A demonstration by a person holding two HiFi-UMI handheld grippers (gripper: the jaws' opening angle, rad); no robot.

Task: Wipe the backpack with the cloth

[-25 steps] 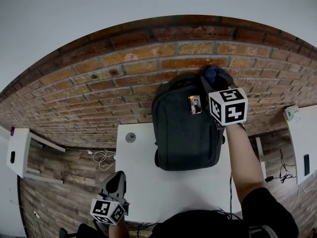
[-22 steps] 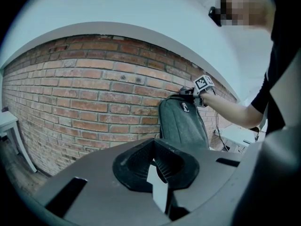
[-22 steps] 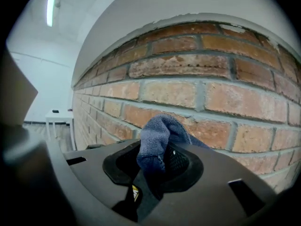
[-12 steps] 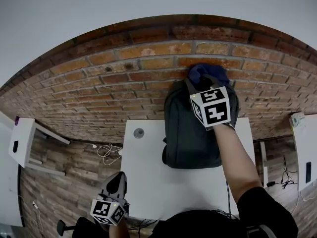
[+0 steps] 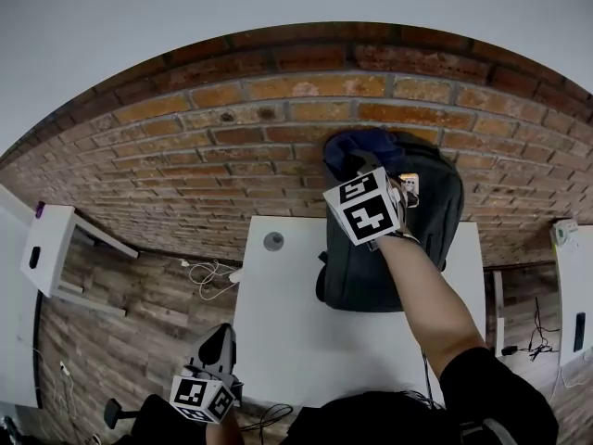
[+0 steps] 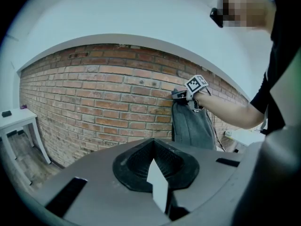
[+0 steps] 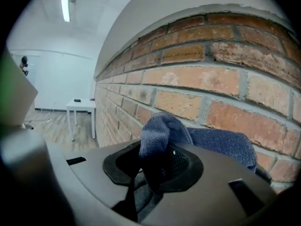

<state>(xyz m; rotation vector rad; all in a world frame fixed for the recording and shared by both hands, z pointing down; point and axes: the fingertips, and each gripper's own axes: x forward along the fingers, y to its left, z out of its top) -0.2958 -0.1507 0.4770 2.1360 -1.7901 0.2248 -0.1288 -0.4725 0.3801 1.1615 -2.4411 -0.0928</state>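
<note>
A dark grey backpack stands upright on the white table, its back against the brick wall. It shows far off in the left gripper view too, as the backpack. My right gripper is at the backpack's top left corner, shut on a blue cloth that is bunched against the bag and the wall. In the right gripper view the cloth bulges out of the gripper. My left gripper hangs low off the table's near left corner, shut and holding nothing, seen also as the gripper.
A small grey round disc lies on the table's far left part. A picture tag hangs on the backpack's front. White cables lie on the wooden floor, with a white side table at left and another white surface at right.
My right gripper has carried the cloth leftward along the backpack's top, from its right corner to its left corner. The left gripper has stayed where it was.
</note>
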